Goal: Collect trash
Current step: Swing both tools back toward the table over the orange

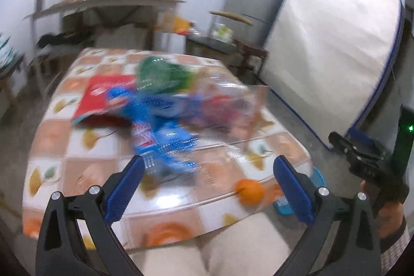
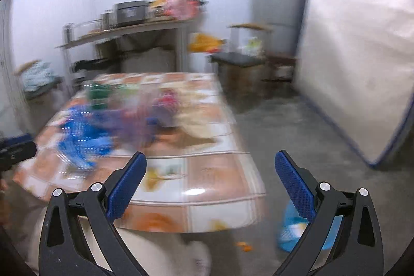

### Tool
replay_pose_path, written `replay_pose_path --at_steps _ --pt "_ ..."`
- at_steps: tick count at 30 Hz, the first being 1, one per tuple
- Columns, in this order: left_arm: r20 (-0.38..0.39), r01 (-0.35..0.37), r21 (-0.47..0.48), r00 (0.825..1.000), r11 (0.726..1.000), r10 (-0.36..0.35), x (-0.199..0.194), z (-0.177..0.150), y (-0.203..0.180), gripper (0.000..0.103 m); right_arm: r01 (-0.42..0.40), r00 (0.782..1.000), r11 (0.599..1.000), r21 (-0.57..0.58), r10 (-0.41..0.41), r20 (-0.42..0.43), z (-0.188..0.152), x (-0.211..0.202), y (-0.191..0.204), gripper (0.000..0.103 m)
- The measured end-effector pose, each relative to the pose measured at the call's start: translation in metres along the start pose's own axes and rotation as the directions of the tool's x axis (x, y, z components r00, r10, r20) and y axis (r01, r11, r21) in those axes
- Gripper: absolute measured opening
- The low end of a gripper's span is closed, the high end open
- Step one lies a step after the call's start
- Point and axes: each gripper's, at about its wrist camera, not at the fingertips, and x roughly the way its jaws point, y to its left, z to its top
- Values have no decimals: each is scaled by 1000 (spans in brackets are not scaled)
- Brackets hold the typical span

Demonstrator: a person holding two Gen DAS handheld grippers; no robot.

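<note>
Apparently we held both the left gripper (image 1: 208, 188) and right gripper (image 2: 211, 185) wide and empty above the table (image 1: 85, 172), ready for the wrappers (image 1: 165, 115) heaped at its middle.

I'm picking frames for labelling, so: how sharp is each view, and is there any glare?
Left wrist view: gripper crisp, wrappers smeared by motion blur, glare on the table, edges bent by the fisheye. Right wrist view: gripper sharp, but the table and room behind are blurrier, with a glare spot near the front edge.
</note>
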Motion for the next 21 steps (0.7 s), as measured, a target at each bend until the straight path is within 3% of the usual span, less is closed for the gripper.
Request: replay_pose_path --at_steps 2,4,9,14,19,21 --pt "7 0 -24 1000 1000 0 -2 -6 12 98 -70 997 997 12 70 -31 3 10 18 96" --pt "6 58 -48 998 997 -57 0 -14 20 98 -129 988 991 30 131 -78 5 22 31 96" --pt "-16 142 -49 990 989 -143 13 -18 25 98 -190 968 977 98 203 -145 7 38 40 96" --pt "-36 213 144 977 966 -210 31 -26 -13 98 -167 967 973 160 193 -165 3 41 32 88" --pt "-55 176 395 984 902 -168 59 -44 -64 97 -139 967 968 209 178 -180 1 44 17 83" --pt "-69 151 457 988 876 -135 73 -50 -77 90 -133 967 967 217 175 -184 1 47 15 82"
